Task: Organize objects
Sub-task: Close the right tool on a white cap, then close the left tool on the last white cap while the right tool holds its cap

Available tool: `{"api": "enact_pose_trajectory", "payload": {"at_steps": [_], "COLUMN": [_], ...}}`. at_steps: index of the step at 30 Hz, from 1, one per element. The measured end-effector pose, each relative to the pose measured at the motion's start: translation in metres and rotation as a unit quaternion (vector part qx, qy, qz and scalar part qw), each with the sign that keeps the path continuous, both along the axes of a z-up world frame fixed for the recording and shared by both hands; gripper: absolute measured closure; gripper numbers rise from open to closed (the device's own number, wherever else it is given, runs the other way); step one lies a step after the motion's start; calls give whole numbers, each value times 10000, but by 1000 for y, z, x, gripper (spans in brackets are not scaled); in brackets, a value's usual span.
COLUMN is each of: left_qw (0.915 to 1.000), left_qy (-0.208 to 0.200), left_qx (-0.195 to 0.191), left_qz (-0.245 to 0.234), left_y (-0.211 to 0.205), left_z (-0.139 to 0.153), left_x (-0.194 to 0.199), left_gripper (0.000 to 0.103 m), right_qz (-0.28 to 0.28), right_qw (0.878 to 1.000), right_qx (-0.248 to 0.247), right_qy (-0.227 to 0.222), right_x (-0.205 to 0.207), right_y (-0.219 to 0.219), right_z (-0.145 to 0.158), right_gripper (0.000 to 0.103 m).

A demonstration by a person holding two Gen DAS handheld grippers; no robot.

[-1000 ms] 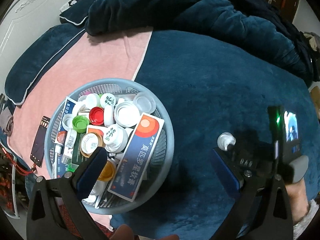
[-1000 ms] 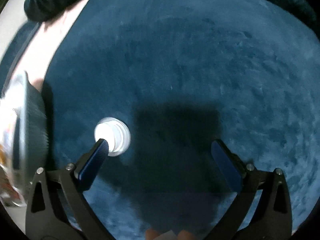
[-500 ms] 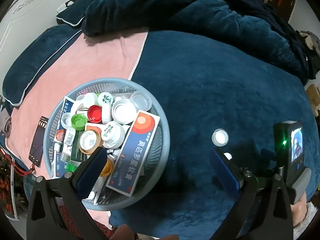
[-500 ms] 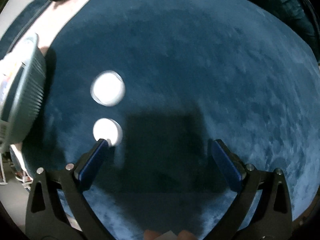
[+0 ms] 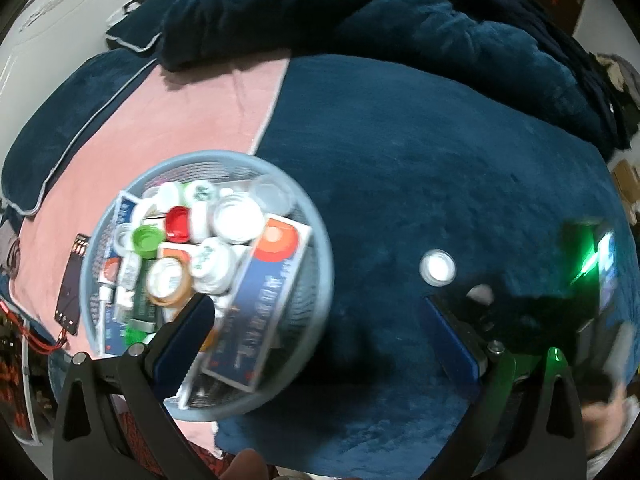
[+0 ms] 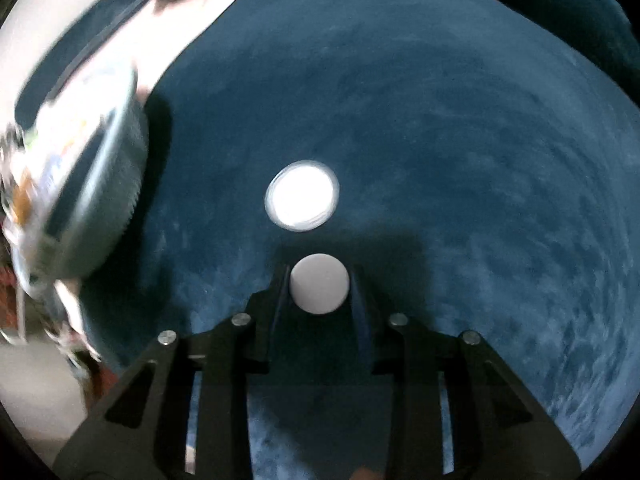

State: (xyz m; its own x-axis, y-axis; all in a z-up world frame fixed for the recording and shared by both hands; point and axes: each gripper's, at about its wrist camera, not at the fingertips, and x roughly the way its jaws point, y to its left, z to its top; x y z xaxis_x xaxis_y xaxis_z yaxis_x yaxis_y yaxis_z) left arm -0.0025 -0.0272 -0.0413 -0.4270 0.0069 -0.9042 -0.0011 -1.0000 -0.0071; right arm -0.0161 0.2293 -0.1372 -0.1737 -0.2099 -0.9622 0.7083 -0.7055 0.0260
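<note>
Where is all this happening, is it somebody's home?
Most likely a bedroom: the work surface looks like a bed, with a plush dark blue blanket, a pink sheet and a bunched-up duvet behind.

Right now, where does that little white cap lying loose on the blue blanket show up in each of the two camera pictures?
Left wrist view: the loose white cap lies right of centre on the blue blanket, to the right of the grey basket.
Right wrist view: it sits near the centre, just beyond the smaller white cap clamped in the right gripper.
Shared landmark: the grey basket, at the left edge there.
</note>
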Motion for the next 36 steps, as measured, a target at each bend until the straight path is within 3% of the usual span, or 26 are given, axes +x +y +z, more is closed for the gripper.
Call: {"api": "enact_pose_trajectory", "payload": {"at_steps": [5, 10, 16, 22, 23, 24, 26, 32, 36], "left_qw": [9986, 9954, 9962, 9960, 9961, 9963, 9966, 9964, 9962], "left_qy": [-121, -234, -399, -561, -527, -491, -399, -325, -158], "left_qx": [47, 90, 200, 522, 545, 538, 520, 519, 509], "left_qz": [-517, -921, -748, -449, -445, -447, -496, -582, -683], "left_y": [43, 92, 109, 100, 98, 97, 97, 95, 93], "left_z": [-17, -48, -91, -123, -125, -125, -125, -110, -82], "left_x": [0, -11, -33, -54, -56, -57, -56, -46, -37], "left_gripper": [1, 1, 2, 19, 25, 41, 63, 63, 63], "right_qz": [-974, -1442, -1576, -1457, -1441, -1433, -1423, -1384, -1294], "right_qw": [9940, 9861, 9838, 9870, 9875, 9877, 9881, 9890, 9897], "right_qx": [-379, -747, -749, -598, -563, -540, -478, -414, -530], "right_qy": [-330, -341, -416, -336, -319, -319, -325, -311, -301], "right_x": [-37, -60, -79, -83, -84, -84, -85, -86, -81], "right_y": [53, 103, 94, 90, 92, 92, 92, 92, 83], "right_z": [41, 70, 68, 59, 58, 57, 53, 50, 59], "right_gripper": [72, 72, 72, 72, 71, 71, 71, 71, 71]}}
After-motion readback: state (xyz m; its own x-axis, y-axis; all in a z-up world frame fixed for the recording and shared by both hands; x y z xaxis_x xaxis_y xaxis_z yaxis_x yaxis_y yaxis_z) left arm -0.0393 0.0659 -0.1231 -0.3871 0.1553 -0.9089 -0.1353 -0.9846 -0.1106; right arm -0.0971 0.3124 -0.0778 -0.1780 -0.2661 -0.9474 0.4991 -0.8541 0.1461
